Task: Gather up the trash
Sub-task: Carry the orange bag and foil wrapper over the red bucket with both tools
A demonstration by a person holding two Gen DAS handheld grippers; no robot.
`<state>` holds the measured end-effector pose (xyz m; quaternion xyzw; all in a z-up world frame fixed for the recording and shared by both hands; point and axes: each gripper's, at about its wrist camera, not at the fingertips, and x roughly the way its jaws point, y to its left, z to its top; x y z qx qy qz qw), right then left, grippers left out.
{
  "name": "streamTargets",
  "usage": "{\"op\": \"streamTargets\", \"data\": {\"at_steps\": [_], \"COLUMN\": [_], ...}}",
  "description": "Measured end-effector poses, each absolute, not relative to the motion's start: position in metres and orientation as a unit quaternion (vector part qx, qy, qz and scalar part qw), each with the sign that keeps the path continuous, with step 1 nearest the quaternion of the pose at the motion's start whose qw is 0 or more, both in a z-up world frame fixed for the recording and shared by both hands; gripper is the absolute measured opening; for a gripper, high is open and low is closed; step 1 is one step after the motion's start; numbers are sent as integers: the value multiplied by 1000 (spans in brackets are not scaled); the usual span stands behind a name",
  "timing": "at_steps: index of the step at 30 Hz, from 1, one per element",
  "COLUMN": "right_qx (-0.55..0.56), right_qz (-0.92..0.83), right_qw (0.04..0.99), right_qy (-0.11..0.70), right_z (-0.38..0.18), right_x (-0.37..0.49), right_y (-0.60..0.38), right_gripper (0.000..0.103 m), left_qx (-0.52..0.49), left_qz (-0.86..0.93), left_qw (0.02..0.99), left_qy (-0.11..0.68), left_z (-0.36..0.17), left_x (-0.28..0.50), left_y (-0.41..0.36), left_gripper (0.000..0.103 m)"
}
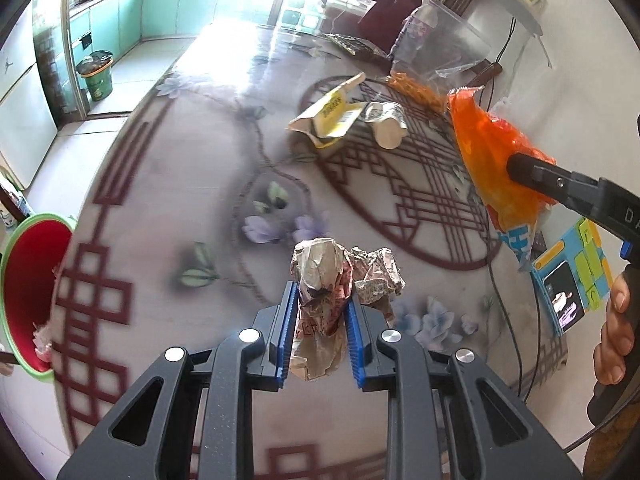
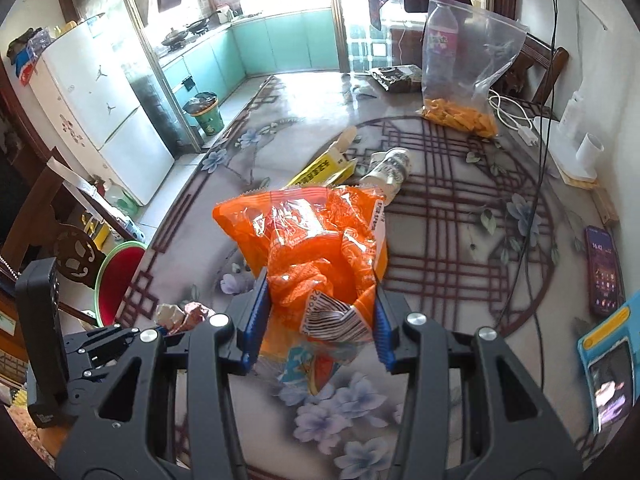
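Both grippers loaded, 2 trash items up off the table.
Left gripper (image 1: 322,334) pinches crumpled paper wrapper (image 1: 326,300) between its pads; right gripper (image 2: 316,322) clamps orange snack bag (image 2: 316,248) (bag top sticks out past fingertips).

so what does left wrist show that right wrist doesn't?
Left wrist only: the left tongs shut on crumpled paper seen in full, and a hand on the right tool's grip.

Right wrist only: a white fridge, a dark phone lying on the table, a white charger cable, and the barcode on the orange wrapper, between the right tongs.

Both: wrapper, red bin with green rim, yellow carton, paper cup, zip bag of snacks, table.
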<state>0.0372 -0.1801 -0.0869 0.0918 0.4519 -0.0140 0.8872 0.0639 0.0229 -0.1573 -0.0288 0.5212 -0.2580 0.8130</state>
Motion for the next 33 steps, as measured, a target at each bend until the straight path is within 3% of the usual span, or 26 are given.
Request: {"op": "streamTargets", "data": {"at_steps": [21,33], "right_qx": [60,15], "right_qz": [10,89], "right_qw": [888,881], "right_qy": [457,463], "right_z": [-83,-85], "right_x": [63,99], "right_y": [-41,48], "right_gripper": [44,44], "left_qx": [-38,-87], "left_qz": [-245,-146], "left_qw": [828,848], "left_qy": [503,503], "left_z": [-151,-161], "left_x": [111,124], "left_y": [137,243], "left_gripper": [21,21]}}
